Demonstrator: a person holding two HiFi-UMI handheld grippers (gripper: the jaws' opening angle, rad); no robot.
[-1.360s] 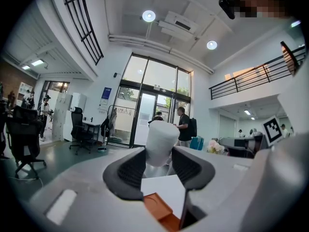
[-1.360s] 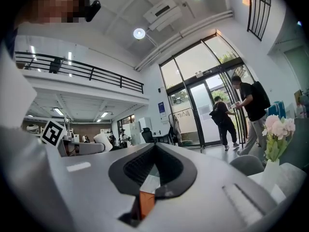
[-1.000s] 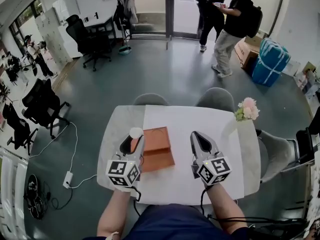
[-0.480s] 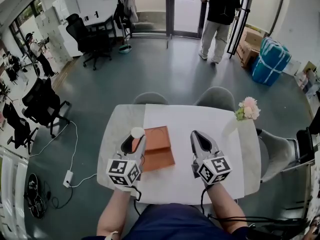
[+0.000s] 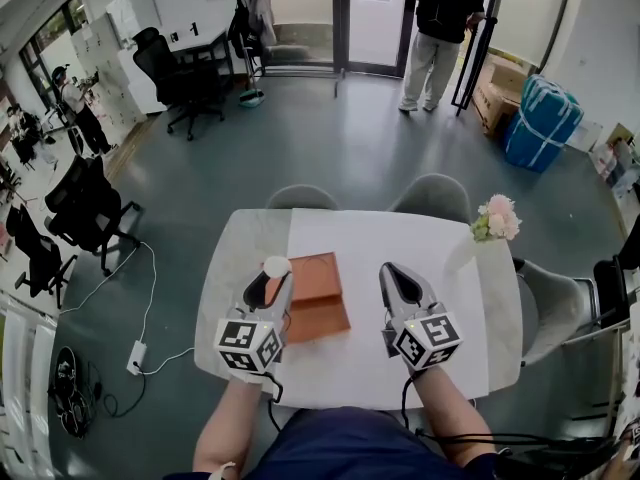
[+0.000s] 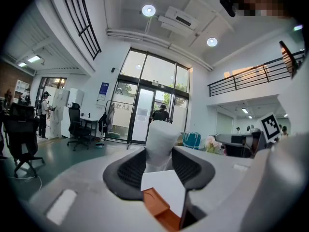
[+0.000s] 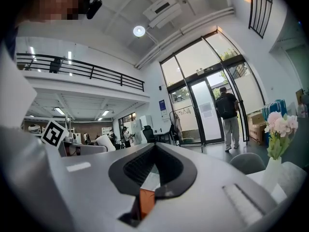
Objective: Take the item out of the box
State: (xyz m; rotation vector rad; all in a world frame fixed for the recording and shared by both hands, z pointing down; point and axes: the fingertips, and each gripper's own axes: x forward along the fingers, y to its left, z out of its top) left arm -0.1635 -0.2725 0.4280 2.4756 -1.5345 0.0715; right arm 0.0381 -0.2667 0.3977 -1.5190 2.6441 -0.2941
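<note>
Table [image 5: 340,236]: box [image 5: 316,294] left of centre | left claw [image 5: 269,276] just left of box, item [image 5: 273,265] between its jaws | right claw [image 5: 400,282] right of box, apart | flowers [image 5: 495,218] at far-right corner

Left gripper [image 5: 268,280] clamped; right [image 5: 393,271] seemingly closed.

Head view steeply down; gripper views level, sharing door [image 6: 143,115].

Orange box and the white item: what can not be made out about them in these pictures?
- Inside of the orange box: head view, too small to tell whether anything lies in it; both gripper views show only a corner, behind the fingers.
- White item in the left gripper: what it is; the fingers hide its lower part in the left gripper view; tiny in the head view.
</note>
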